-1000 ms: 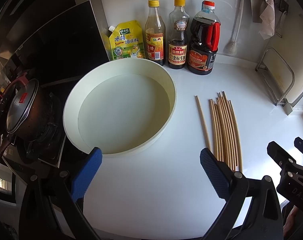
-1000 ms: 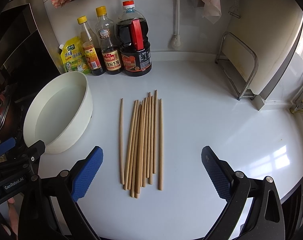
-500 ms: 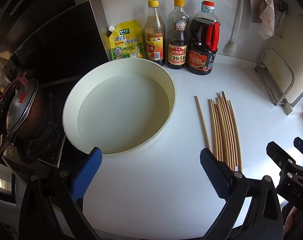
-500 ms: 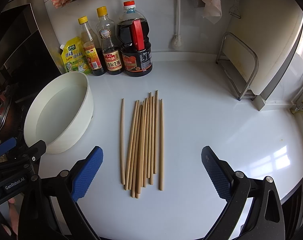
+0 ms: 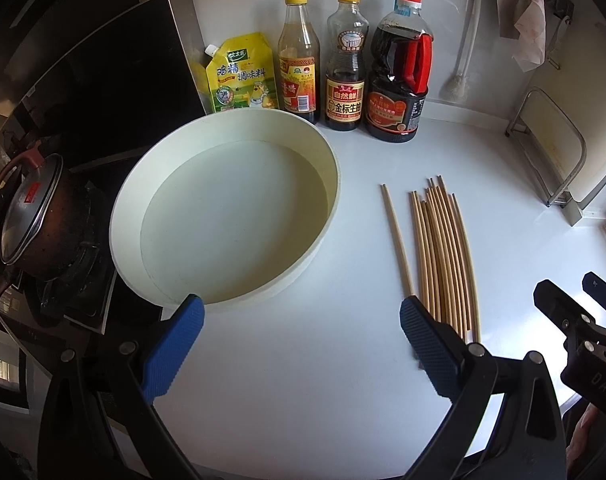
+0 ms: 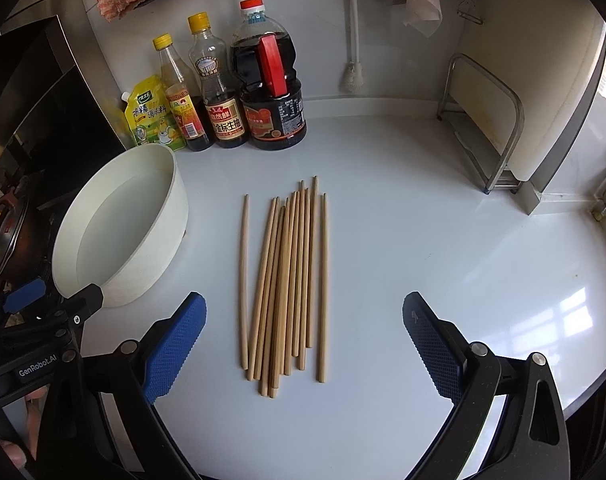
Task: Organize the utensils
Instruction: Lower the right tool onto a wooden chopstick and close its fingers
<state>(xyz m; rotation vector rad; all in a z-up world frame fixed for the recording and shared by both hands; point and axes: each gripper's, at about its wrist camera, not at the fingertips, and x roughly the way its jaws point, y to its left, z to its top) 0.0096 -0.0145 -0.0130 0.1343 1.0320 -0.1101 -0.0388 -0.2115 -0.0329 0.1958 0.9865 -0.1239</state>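
White counter (image 6: 423, 240) holds loose chopsticks (image 6: 291, 280) beside round basin (image 6: 151, 256).

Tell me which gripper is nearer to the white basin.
Left. The left gripper hangs open at the near rim of the white basin. The right gripper is open over the chopsticks, which lie beside the basin.

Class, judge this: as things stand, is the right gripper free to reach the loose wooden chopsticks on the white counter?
Probably yes. The right gripper is open and the wooden chopsticks lie flat straight ahead between its fingers, with nothing on top; the round white basin sits off to the left.
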